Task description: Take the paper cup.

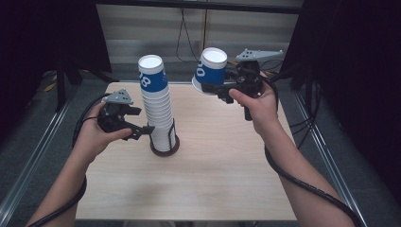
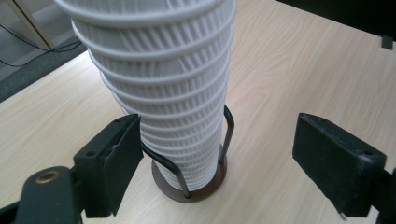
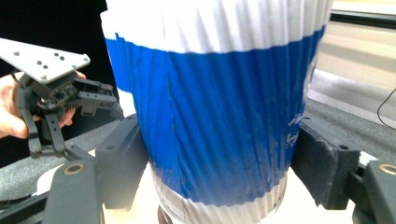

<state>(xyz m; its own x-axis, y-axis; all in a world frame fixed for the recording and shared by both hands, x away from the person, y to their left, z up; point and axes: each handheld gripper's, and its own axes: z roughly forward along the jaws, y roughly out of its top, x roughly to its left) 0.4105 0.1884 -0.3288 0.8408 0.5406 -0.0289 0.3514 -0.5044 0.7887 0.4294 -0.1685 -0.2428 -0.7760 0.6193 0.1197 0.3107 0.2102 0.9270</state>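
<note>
Above the table (image 1: pixel 198 189), right gripper (image 1: pixel 221 90) clamps a light, easily crushed paper cup (image 1: pixel 210 71) by its ribbed wall, while left gripper (image 1: pixel 142 128) stands wide beside the stack (image 1: pixel 158 113).

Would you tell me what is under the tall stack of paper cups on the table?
The stack of cups stands upside down on a round dark base with upright wire loops. The base's middle is hidden by the cups.

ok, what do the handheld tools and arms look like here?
Both tools, the left tool and the right tool, are black, with two blocky black jaws and a grey three-cornered plate on top. A black cable trails from each along the forearm. Forearms are bare, no sleeves or gloves.
</note>
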